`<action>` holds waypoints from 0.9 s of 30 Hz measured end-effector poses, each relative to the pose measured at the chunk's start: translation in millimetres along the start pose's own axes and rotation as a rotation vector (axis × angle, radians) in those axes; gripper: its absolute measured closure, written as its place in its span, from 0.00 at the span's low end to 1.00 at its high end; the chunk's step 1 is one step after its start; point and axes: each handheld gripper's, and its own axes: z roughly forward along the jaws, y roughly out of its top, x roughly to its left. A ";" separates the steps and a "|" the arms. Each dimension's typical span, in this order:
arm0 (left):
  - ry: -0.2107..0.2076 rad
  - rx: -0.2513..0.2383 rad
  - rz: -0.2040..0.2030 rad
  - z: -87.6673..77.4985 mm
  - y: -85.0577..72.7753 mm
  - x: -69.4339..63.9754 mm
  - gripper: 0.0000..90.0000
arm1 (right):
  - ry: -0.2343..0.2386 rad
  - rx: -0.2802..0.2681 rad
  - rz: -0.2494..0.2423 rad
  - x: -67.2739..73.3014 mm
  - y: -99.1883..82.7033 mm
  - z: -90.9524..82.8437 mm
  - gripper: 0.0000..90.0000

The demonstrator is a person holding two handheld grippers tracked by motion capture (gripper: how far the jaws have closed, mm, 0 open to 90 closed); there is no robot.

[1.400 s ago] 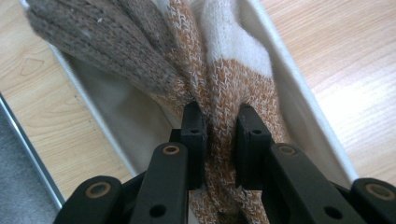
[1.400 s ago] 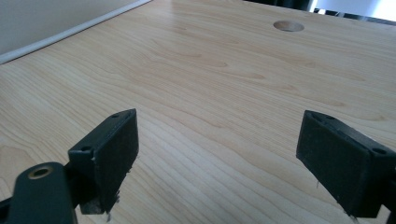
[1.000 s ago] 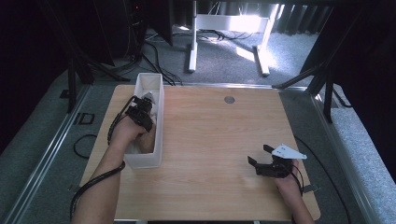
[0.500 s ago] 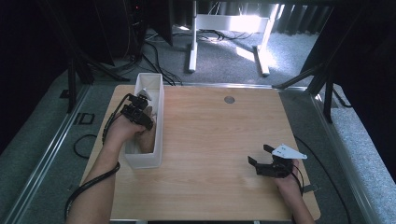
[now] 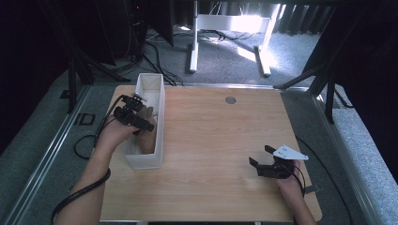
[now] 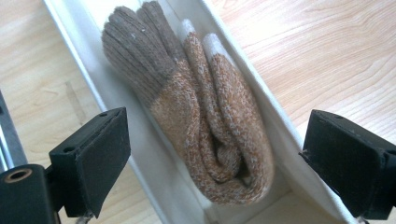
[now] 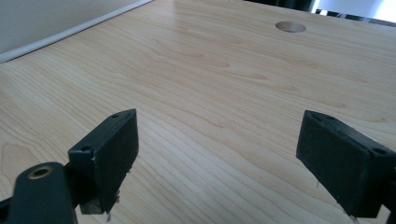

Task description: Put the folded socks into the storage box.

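Note:
A long narrow white box (image 5: 162,112) stands at the table's left side. In it lies a folded knit bundle, brown and orange (image 5: 148,140), seen close up in the left gripper view (image 6: 205,116) against the box wall (image 6: 140,154). My left gripper (image 5: 143,124) hovers over the box. Its jaws have just been opening and now stand wide (image 6: 215,154) on either side of the bundle without touching it. My right gripper (image 5: 256,164) rests low over the bare wood at the front right, open with nothing between its jaws (image 7: 219,158).
A round hole (image 5: 230,100) sits near the table's far edge and also appears ahead of the right gripper (image 7: 290,26). The box's white side (image 7: 46,23) is far off to that gripper's left. Cables and a white stand (image 5: 197,42) lie on the floor beyond the table.
The left gripper has lifted a little and drawn slightly leftward over the box, leaving the knit bundle lying inside. The right hand has stayed where it was.

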 end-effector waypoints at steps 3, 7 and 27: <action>0.017 -0.044 -0.011 -2.2 -5.6 1.7 0.09 | 0.000 0.000 0.001 0.1 -0.1 0.2 0.14; -0.006 -0.065 -0.012 -2.9 -13.6 4.4 0.09 | -0.002 0.005 0.002 0.3 -0.5 0.2 0.14; -0.020 -0.127 -0.002 -11.3 -53.2 2.9 0.09 | -0.001 0.007 -0.004 1.0 -1.7 2.1 0.14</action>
